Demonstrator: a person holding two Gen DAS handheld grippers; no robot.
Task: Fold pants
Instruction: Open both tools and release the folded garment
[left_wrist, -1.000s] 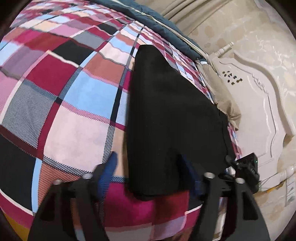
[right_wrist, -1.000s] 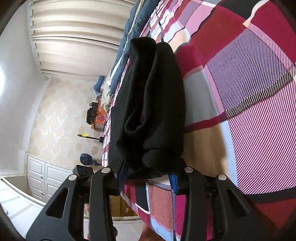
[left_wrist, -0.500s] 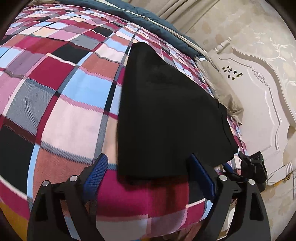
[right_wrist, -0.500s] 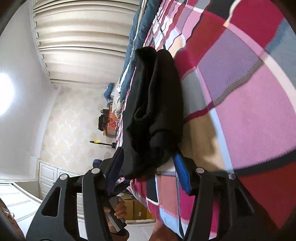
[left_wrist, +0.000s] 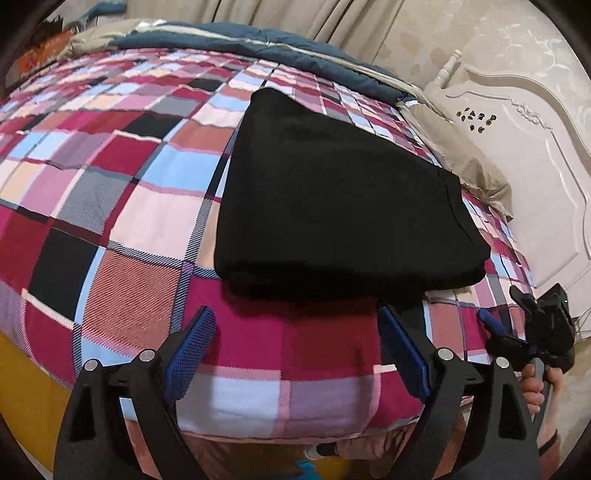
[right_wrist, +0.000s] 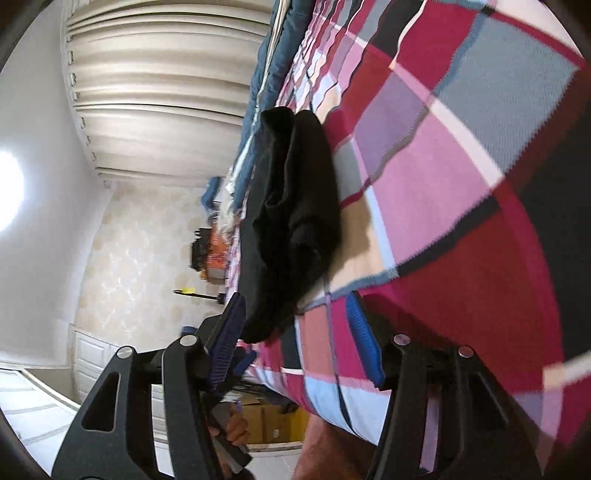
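Pants (left_wrist: 332, 206) look flat from left, bunched (right_wrist: 295, 221) from right.

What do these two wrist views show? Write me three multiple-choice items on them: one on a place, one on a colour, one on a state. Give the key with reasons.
1. Where does the folded black fabric pants bundle lie?
A. on the checked red, pink and blue bedspread
B. on the floor
C. on the white carved headboard

2. What colour are the pads on the fingers of the left gripper?
A. green
B. blue
C. white

3. What state is the right gripper in?
A. shut on the pants
B. shut on the bedspread
C. open, holding nothing

Key: 1 A, the bundle rests flat on the checked cover, short of the headboard. 2 B, both ribbed pads show blue. 3 C, its fingers stand apart with only a hanging corner of the pants between them, ungripped.
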